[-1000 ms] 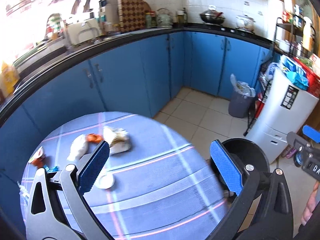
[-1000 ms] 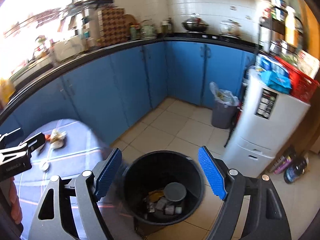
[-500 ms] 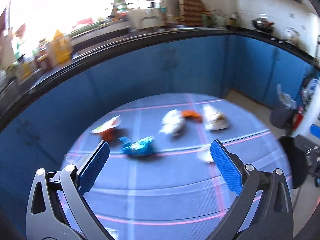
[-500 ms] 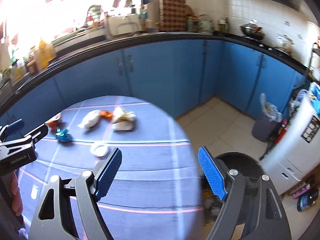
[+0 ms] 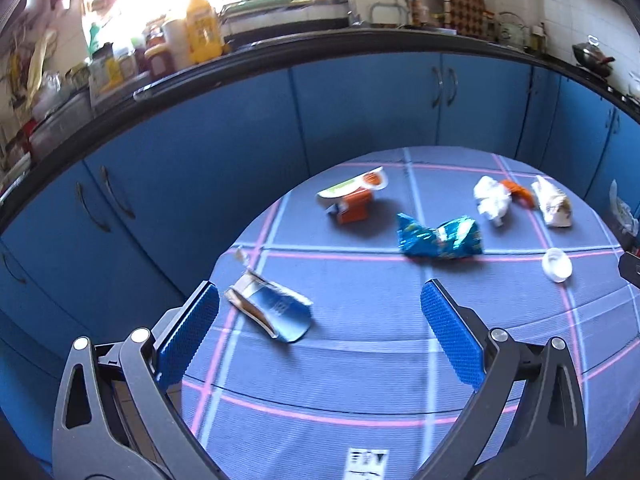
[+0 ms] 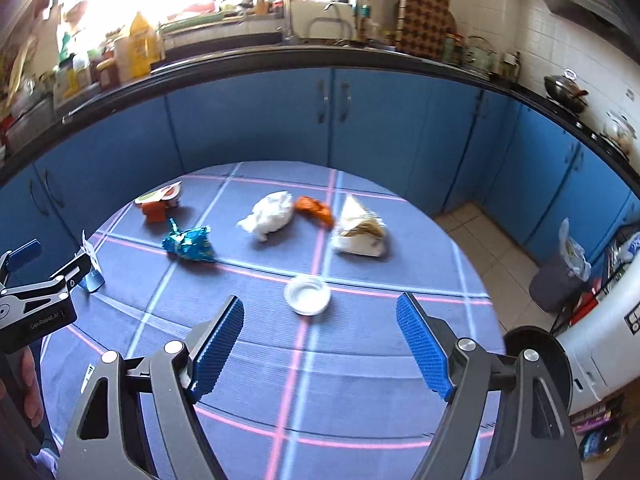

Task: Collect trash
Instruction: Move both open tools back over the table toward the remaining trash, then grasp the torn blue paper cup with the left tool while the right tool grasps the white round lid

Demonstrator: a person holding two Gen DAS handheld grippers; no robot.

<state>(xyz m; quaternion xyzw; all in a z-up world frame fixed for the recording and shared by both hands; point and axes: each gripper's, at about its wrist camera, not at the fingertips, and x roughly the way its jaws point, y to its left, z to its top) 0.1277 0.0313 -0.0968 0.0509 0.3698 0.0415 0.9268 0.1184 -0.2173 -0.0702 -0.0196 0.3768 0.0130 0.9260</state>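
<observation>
A: Why is the litter strewn over the round worktop (image 6: 360, 392) with the blue checked cloth and not in a heap?

B: My guess is it was laid out apart so each piece can be pinched singly. At the far edge stands an orange cup with a peeled foil lid (image 5: 354, 198); just nearer lies a crumpled blue foil snack wrapper (image 5: 440, 238). Right of those are a crumpled white paper wad (image 6: 270, 214), an orange scrap (image 6: 316, 208) touching it, and a folded white-and-brown paper wrapper (image 6: 360, 230).

A: And close to the tools?

B: A flattened blue and white carton (image 5: 270, 308) lies just ahead of the left hand-held gripper (image 5: 320, 330), towards its left pad. A shallow white plastic lid (image 6: 308, 294) sits just ahead of the right hand-held gripper (image 6: 320, 344), about midway.

A: Are they pinching anything?

B: No. Both are spread wide and empty, tilted down at the cloth, touching nothing.

A: Where does it all go?

B: Probably the round black bin (image 6: 536, 354) on the floor beside the worktop, to the right; only its rim shows.
</observation>
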